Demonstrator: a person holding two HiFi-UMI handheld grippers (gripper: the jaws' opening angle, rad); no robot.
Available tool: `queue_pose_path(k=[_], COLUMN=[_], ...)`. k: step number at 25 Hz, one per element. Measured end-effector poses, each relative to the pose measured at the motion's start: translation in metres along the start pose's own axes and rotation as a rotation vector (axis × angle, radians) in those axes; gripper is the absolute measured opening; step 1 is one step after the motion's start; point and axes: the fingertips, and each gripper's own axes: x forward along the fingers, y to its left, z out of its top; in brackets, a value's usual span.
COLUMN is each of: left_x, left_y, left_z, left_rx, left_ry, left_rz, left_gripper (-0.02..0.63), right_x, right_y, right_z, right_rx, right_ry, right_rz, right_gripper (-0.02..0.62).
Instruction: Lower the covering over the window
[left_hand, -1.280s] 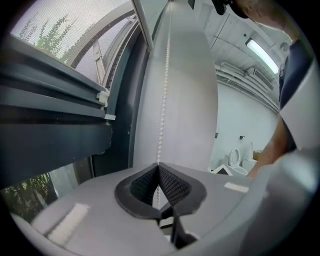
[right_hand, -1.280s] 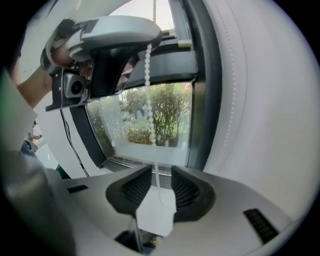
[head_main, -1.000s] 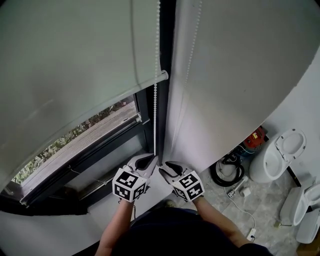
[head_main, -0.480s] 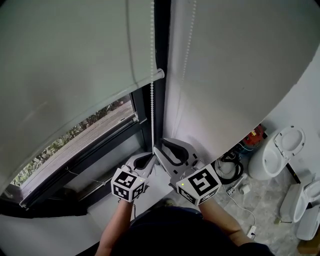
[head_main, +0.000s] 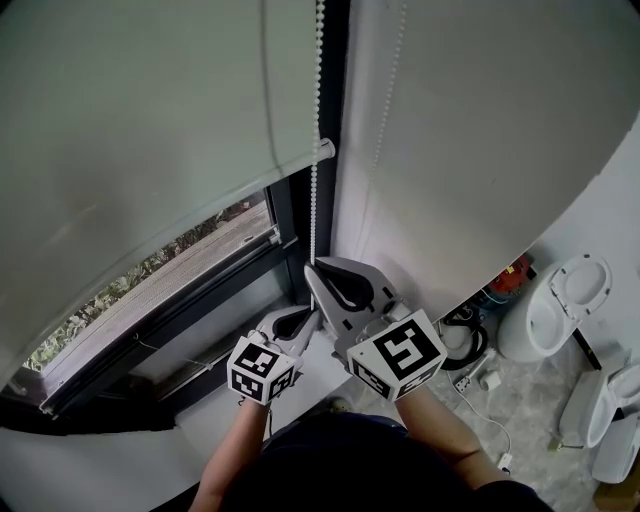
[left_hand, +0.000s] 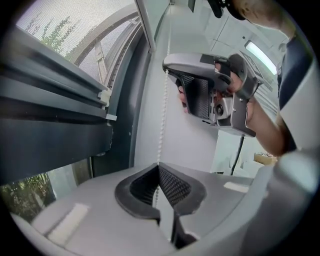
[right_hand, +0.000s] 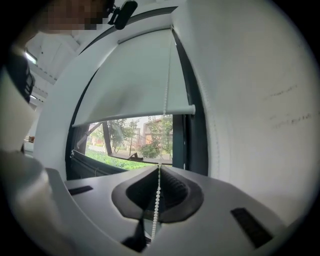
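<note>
Looking down in the head view, the bead chain (head_main: 314, 200) hangs straight beside the half-lowered blind (head_main: 150, 120). The right gripper (head_main: 312, 268) sits on it just above the left gripper (head_main: 308, 320). The left gripper view shows its jaws clamped on the chain, which runs upward. In the right gripper view, the jaws have just been closing and pinch the chain, with the blind's bottom bar (right_hand: 135, 116) higher up. The next pull likely follows the chain's vertical line.

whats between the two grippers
Only a straight stretch of bead chain, from the left gripper up to the right gripper, whose jaws have just been closing on it; left gripper view shows it.
</note>
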Motion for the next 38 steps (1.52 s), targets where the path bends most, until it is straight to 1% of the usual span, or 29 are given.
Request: queue_pose_path(k=[2,4,6,8,10,18,24,27,29,31,32,33,35,38], left_x=[0.001,0.004,0.007,0.010,0.013,0.022,0.022,0.018,0.014,0.009,0.004,-0.001,-0.012,-0.032], left_y=[0.001,0.003,0.004,0.006,0.008,0.010,0.006,0.006,0.006,0.008,0.010,0.012,0.017,0.023], left_z=[-0.001,-0.012,-0.032,-0.056,-0.075,-0.132,-0.180,-0.196,-0.198,-0.187,-0.177,-0.164,-0.132,-0.074], left_rx=[0.000,0.004,0.006,-0.006,-0.027,-0.156,-0.191,-0.210,-0.227,-0.255,-0.261,-0.256,-0.226,-0.168], left_ry=[0.005,0.036,0.074,0.114,0.139,0.219,0.323,0.355,0.342,0.293,0.262,0.229,0.160,0.045], left_rz=[0.001,0.002,0.006,0.009,0.011,-0.004,-0.009,-0.003,-0.010,-0.022,-0.022,-0.016,0.006,0.044], left_gripper=[0.012,0.012,0.012,0.012,0.012,0.012,0.014,0.014,0.015,0.025,0.067,0.098,0.101,0.101], right_x=[0.001,0.004,0.007,0.008,0.010,0.012,0.008,0.007,0.006,0.006,0.007,0.007,0.006,0.006], right_y=[0.002,0.003,0.003,0.004,0.006,0.009,0.013,0.015,0.015,0.015,0.015,0.015,0.014,0.014], right_z=[-0.002,-0.014,-0.035,-0.056,-0.073,-0.136,-0.183,-0.199,-0.202,-0.202,-0.201,-0.201,-0.202,-0.202], right_rx=[-0.012,-0.039,-0.045,-0.027,-0.016,-0.005,0.021,0.035,0.044,0.045,0.045,0.046,0.048,0.047], right_ry=[0.007,0.034,0.069,0.106,0.133,0.250,0.340,0.370,0.375,0.375,0.374,0.373,0.370,0.364], right_rz=[0.004,0.003,0.005,0.008,0.009,0.011,0.023,0.031,0.034,0.033,0.034,0.034,0.032,0.032], right_gripper=[0.015,0.015,0.015,0.014,0.014,0.012,0.012,0.012,0.012,0.012,0.012,0.012,0.012,0.012])
